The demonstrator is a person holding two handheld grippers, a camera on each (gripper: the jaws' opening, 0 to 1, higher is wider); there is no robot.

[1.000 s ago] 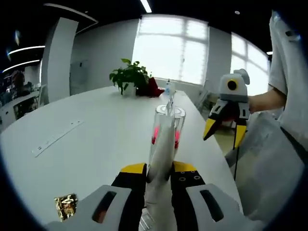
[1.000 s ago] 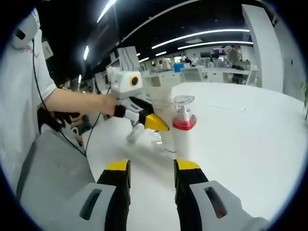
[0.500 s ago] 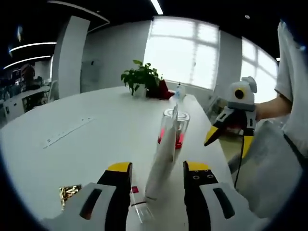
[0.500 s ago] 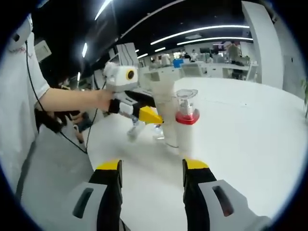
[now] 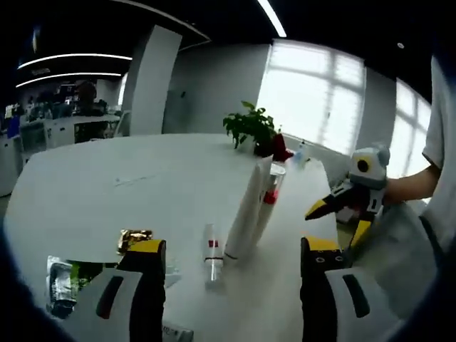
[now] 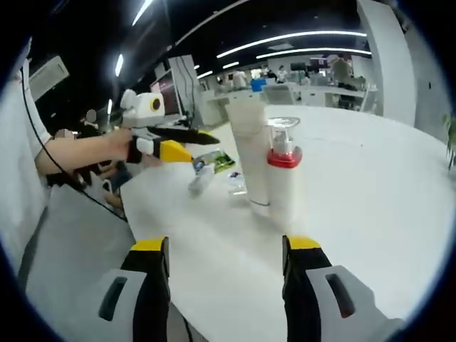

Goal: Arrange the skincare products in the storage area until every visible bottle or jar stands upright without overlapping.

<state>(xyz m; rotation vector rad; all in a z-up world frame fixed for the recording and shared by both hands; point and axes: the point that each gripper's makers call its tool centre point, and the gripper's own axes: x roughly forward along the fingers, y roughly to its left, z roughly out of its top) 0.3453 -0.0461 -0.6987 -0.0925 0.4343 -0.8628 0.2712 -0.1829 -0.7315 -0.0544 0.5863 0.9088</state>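
Note:
A tall white tube (image 5: 246, 210) stands upright on the white table (image 5: 107, 199), touching or just beside a pump bottle (image 5: 271, 191) with a red collar and clear cap. A small clear bottle (image 5: 211, 255) with a red label lies flat near the tube's base. My left gripper (image 5: 231, 260) is open, drawn back from the tube with nothing between its jaws. In the right gripper view the tube (image 6: 249, 157) and pump bottle (image 6: 285, 174) stand ahead of my open right gripper (image 6: 226, 249). The left gripper (image 6: 167, 142) is at the left, above the lying bottle (image 6: 201, 178).
A gold-wrapped item (image 5: 133, 239) and a green sachet (image 5: 64, 281) lie near the left jaw. A potted plant (image 5: 249, 128) stands at the table's far end. The right gripper (image 5: 353, 199), held by a hand, hovers off the table's edge. Desks and people fill the background.
My left gripper has let go of the white tube and pulled back, jaws spread wide. The tube now stands by itself beside the pump bottle. The right gripper has backed off a little.

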